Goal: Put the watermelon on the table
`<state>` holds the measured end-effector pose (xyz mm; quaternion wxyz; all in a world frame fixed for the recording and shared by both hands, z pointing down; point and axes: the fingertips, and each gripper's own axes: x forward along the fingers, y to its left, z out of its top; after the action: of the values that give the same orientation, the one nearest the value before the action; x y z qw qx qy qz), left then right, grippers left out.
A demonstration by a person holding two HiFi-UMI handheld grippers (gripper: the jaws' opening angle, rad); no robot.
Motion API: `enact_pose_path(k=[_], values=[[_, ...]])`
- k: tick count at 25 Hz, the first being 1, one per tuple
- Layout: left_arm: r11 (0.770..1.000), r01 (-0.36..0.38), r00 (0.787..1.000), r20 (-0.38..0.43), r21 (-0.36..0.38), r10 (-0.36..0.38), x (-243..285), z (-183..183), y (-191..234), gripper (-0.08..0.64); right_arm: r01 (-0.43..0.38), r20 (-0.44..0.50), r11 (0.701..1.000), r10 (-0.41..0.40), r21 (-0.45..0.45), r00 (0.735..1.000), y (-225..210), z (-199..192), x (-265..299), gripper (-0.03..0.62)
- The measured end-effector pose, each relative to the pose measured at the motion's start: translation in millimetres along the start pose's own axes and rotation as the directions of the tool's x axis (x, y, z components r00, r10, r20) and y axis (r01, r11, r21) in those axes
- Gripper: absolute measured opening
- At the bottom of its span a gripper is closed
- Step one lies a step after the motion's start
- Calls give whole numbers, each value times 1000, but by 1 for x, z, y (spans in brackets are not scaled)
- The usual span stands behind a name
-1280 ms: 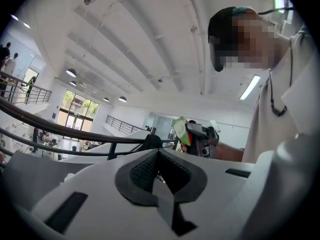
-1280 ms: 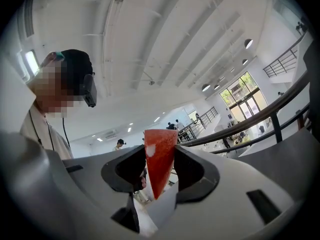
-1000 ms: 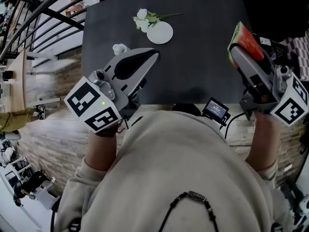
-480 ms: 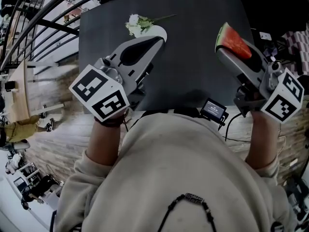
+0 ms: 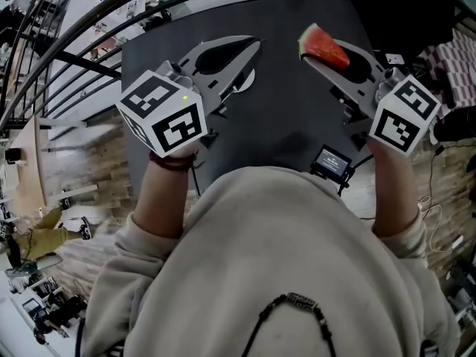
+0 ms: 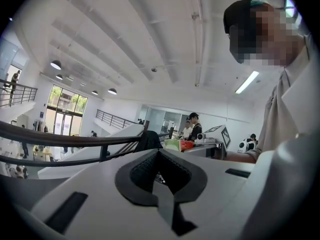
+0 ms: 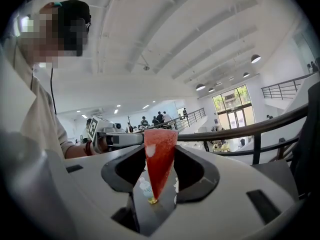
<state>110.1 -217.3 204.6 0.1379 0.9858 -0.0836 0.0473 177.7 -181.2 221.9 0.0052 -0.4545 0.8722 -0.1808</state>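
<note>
Two hand-held grippers reach out over a dark surface (image 5: 297, 117). The right gripper (image 5: 327, 59) has its jaws spread and clamped on a wedge-shaped watermelon slice (image 5: 323, 43). In the right gripper view the slice (image 7: 159, 156) stands upright between the two dark pads, with its narrow point down toward the jaw roots and its broad red end at the tips. From above, the red flesh sticks out past the jaw tips with a thin green rind along its far-left edge. The slice seems to hang above the surface rather than rest on it, though the steep head view does not settle that.

The left gripper (image 5: 249, 47) is off to the left of the right jaws, well apart from the watermelon. Its jaws are together with nothing between them, the pads meeting along one line in the left gripper view (image 6: 159, 156). A sliver of something white (image 5: 244, 84), possibly a plate rim, peeks out just beneath the left jaws.
</note>
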Motion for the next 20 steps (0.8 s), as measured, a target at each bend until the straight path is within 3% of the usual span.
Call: enact_pose_path(k=[20], values=[[999,8,999,34,-37,-7,-15,-1,-4,3,25,-14,999,-24,27,1000,12,2,-7,189]])
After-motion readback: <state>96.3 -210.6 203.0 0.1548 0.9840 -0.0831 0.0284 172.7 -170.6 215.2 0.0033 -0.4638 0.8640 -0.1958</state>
